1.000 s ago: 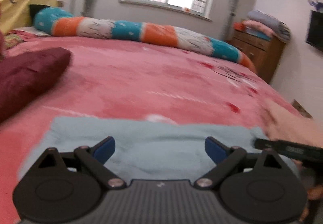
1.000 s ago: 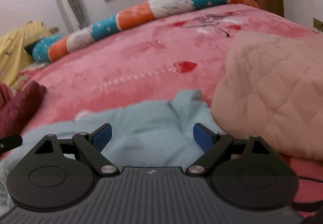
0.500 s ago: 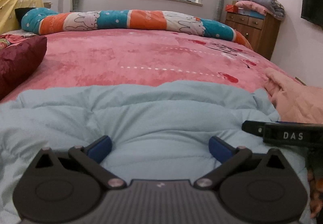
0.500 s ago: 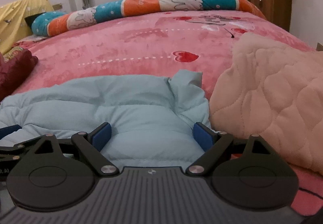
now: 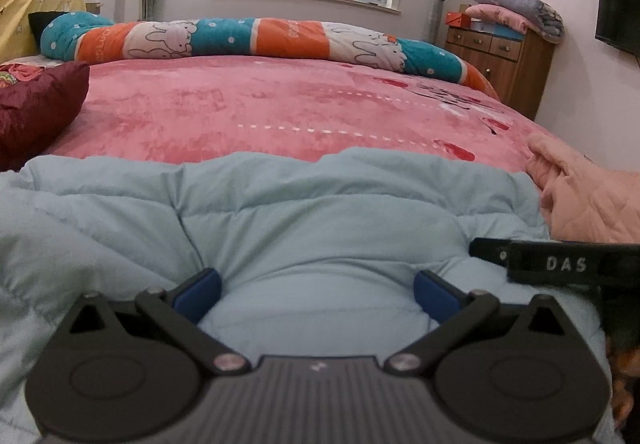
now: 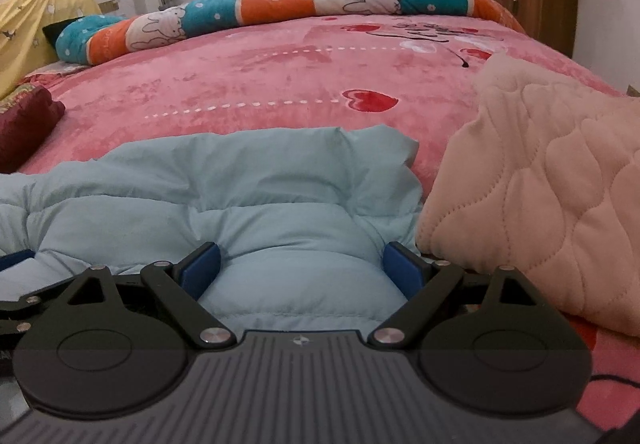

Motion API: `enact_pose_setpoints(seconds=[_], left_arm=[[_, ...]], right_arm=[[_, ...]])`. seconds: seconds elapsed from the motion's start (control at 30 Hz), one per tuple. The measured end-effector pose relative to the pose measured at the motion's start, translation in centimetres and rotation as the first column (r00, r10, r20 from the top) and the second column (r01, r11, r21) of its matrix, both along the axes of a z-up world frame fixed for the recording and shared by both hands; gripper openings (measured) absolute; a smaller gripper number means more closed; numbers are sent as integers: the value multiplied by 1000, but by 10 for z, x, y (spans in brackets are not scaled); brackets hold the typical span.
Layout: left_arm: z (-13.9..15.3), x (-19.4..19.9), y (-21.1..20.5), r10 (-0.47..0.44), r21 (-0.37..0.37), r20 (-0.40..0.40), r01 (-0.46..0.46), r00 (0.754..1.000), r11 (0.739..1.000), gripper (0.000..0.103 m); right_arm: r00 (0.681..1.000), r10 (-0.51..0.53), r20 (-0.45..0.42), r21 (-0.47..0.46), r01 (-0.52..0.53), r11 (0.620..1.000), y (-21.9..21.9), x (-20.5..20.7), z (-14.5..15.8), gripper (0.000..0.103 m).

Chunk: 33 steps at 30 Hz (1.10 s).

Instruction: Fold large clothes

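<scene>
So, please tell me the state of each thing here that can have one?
Left tool: open, pads against the jacket.
Right tool: open, pads against the jacket.
Light blue puffer jacket: lying puffed on the bed, ungripped.
Peach quilted garment: heaped beside the jacket.
Dresser drawers: shut.

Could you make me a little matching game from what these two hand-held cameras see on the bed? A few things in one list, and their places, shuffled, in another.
Things:
1. light blue padded jacket
2. peach quilted blanket
3. dark red cushion
4. striped rabbit-print roll

Places:
A. along the far edge of the bed, under the window
B. at the left side of the bed
C. right in front of both open grippers
D. to the right of the jacket

Pairs: 1-C, 2-D, 3-B, 4-A
</scene>
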<state>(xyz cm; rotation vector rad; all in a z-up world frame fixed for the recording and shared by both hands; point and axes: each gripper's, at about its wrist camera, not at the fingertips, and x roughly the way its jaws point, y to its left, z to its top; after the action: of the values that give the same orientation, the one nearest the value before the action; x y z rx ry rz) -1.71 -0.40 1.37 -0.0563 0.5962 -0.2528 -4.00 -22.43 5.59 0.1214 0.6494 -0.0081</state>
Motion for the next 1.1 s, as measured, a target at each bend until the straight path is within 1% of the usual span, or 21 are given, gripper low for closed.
enact_pose_setpoints(seconds=[0.13,0.27,0.37,0.43,0.53,0.63,0.8,0.87,0.93,1.03,1.1], left_arm=[[9,-4,-4,-2,35,-4,2,1000,999,103],[26,-9,-1,-10,54,-27,12,1000,998,102],[46,-25,12,-4,56,2,4,1000,998,102],[57,-37,23,10,63,26,-11,1000,998,103],[72,-56,44,34,90,41,-38,999,995,103],[84,-71,67,70,104,48,-74,996,992,103],[98,-82,110,130,63,14,-130,991,989,103],[102,-86,124,146,53,15,-146,989,988,103],[106,-85,139,152,38,-7,-152,988,988,103],[108,-82,167,171,-28,-18,-171,985,985,103],[104,-78,189,181,-80,-54,-185,982,980,103]], right_arm=[[1000,2,-2,54,-1,999,-11,-6,11,103],[998,-39,55,92,34,995,-25,-28,31,103],[994,-78,79,128,68,989,-42,-44,40,103],[989,-129,70,165,116,979,-53,-52,39,103],[979,-197,59,231,178,956,-70,-66,39,103],[974,-224,45,242,207,948,-77,-80,40,103],[974,-226,4,296,215,931,-79,-103,36,103],[977,-215,-3,304,205,930,-77,-109,36,103],[980,-197,-15,319,191,928,-74,-111,35,103],[981,-192,-30,370,189,910,-79,-116,33,103],[980,-195,-40,433,193,881,-86,-117,30,103]])
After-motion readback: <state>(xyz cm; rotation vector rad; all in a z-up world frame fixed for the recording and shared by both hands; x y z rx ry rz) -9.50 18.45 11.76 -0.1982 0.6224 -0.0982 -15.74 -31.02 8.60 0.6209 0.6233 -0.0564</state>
